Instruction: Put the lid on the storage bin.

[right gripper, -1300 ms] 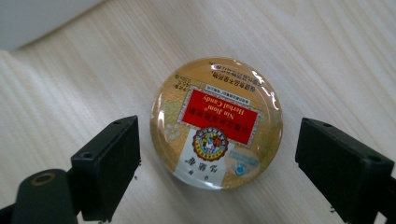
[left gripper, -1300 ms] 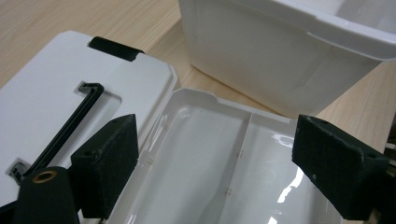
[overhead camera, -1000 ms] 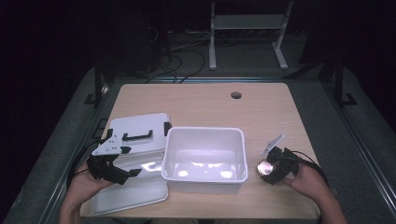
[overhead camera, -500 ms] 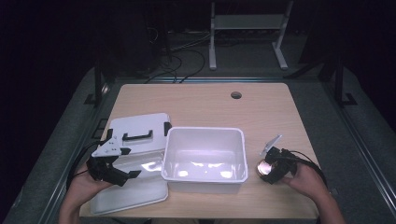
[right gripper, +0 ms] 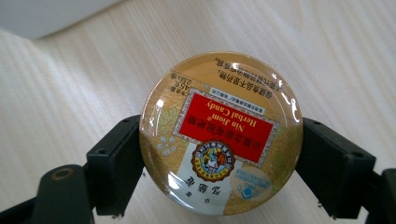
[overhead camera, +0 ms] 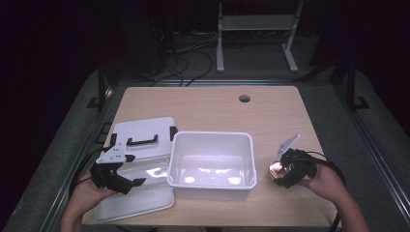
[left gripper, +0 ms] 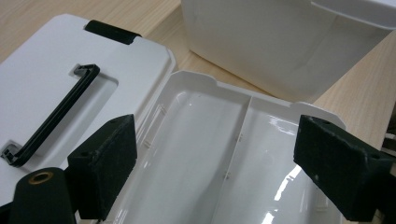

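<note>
Your right gripper (overhead camera: 285,171) pinches one round herbal candy tin (right gripper: 220,133) between its two black pads (right gripper: 116,163), one pad pressed to each side of the tin's rim; its red-and-gold label reads upside down in the right gripper view. You hold the tin just above the wooden table (overhead camera: 212,108), close beside the right wall of the single white plastic bin (overhead camera: 212,159), which stands open at the table's centre. Your left gripper (overhead camera: 118,176) hovers with its two pads (left gripper: 105,161) spread wide and gripping nothing, over one shallow, glossy white tray (left gripper: 205,158) divided into two long compartments. Behind that tray lies one white lid (overhead camera: 140,133) with a single black handle (left gripper: 56,114) and two black clips at its ends, its right edge just beside the bin.
</note>
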`<state>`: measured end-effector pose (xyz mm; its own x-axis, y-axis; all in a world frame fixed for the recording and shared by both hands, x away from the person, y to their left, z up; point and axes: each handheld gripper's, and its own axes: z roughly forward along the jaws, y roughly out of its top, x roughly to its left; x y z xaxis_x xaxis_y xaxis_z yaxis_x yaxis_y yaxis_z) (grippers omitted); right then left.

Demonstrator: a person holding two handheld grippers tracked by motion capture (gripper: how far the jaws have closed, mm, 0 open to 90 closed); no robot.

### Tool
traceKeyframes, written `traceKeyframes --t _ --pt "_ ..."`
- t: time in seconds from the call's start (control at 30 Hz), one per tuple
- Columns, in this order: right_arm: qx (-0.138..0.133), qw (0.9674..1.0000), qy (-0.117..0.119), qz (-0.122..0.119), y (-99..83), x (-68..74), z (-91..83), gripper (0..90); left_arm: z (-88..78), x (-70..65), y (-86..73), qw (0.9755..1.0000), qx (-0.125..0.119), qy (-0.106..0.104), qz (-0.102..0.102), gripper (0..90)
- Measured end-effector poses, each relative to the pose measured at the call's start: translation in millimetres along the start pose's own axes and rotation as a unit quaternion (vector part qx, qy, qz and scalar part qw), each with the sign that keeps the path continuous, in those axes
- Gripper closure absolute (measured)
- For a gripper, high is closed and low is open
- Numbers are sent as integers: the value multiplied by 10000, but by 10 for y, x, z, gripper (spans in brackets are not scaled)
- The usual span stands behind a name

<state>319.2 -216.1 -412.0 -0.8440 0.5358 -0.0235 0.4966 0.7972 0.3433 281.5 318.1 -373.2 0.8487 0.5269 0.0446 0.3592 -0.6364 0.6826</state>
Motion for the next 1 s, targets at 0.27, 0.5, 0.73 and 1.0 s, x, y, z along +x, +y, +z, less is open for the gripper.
traceKeyframes --t 0.27,0.5,0.73,1.0 --pt "-111 9996 20 -242 56 -41 -266 201 8 6 -8 10000 36 -10 1 118" --pt "-156 9991 -16 -382 105 -39 -406 201 47 12 -15 10000 70 -12 -50 107" --pt "-117 9987 -56 -502 165 -9 -531 201 93 6 -18 9999 111 24 -30 95" --pt "-197 9977 -109 -634 236 18 -692 201 113 1 -14 9999 136 40 -9 93"
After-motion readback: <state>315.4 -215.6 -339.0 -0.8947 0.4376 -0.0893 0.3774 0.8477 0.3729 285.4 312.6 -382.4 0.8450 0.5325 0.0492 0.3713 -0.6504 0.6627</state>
